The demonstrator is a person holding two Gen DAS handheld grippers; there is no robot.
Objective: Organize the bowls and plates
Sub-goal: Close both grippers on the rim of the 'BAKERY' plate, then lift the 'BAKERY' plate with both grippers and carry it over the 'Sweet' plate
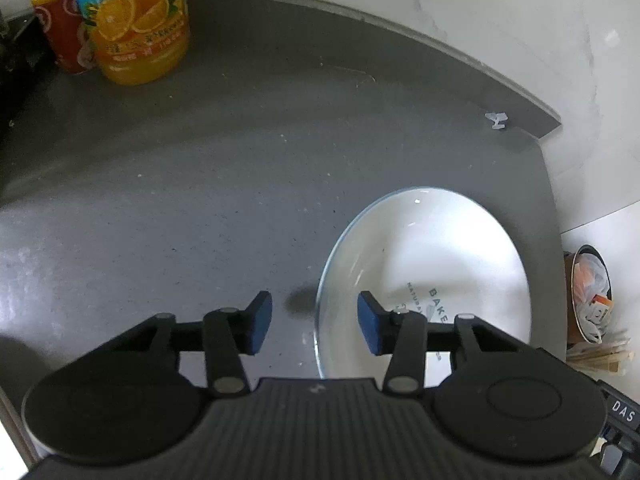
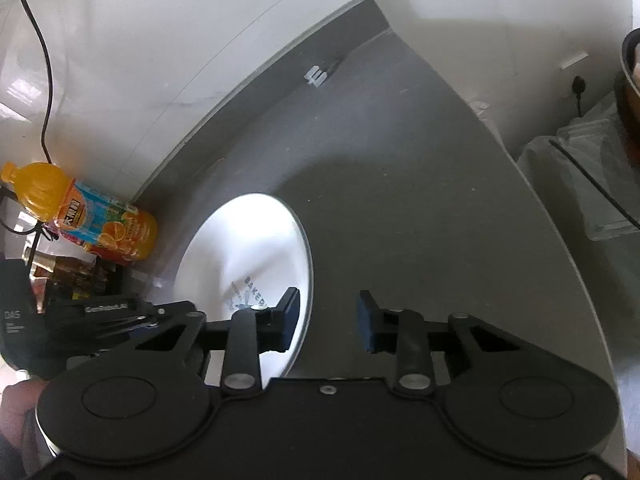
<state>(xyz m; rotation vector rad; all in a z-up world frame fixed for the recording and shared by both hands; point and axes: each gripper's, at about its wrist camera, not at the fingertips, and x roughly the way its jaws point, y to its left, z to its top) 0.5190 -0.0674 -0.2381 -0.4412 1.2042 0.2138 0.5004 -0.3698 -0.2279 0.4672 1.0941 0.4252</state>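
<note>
Grippers straddle the plate's (image 1: 428,280) edge, likely to lift it together. Left gripper (image 1: 315,322) and right gripper (image 2: 328,320) both stand apart, not pinching (plate sits lower right in left view) on the counter (image 1: 200,200).

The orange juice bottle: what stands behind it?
Behind the orange juice bottle stands a red-labelled bottle, mostly covered; its label cannot be read.
</note>
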